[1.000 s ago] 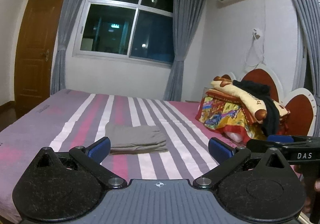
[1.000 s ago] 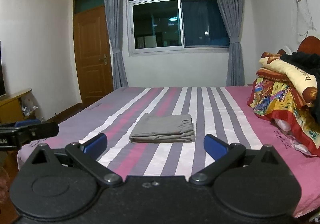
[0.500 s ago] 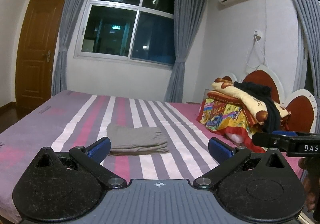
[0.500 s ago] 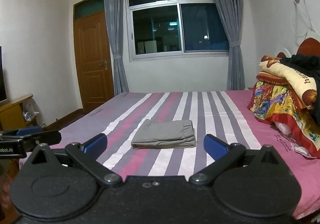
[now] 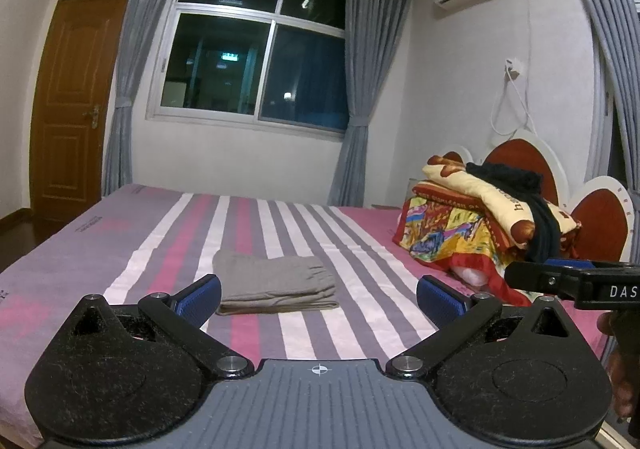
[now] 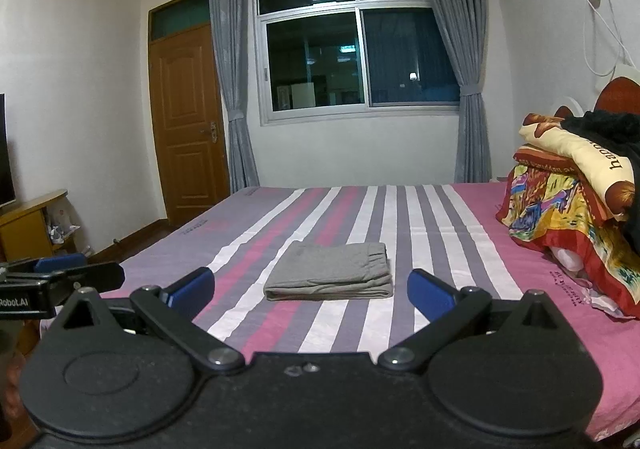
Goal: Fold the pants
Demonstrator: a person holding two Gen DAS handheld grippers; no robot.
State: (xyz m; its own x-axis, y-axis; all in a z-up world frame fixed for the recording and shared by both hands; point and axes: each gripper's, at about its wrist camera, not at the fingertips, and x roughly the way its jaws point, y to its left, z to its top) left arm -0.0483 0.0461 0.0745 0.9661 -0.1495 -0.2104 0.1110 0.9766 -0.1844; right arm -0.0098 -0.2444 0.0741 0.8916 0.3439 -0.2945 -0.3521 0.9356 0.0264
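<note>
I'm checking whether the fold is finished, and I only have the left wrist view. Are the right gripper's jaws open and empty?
Observer: Yes. The right gripper has its jaws spread wide and empty. The folded grey pants lie on the bed beyond them.
Operator: Is there anything left of the bed that I can't see?
Observer: A wooden cabinet stands against the wall, with a dark screen's edge above it.
Operator: Where is my gripper from there?
Observer: The left gripper shows side-on at the frame's left edge, clear of the pants.

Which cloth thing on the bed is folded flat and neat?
The grey pants, alone mid-bed on the stripes. The colourful bedding pile by the headboard is heaped and rumpled.
</note>
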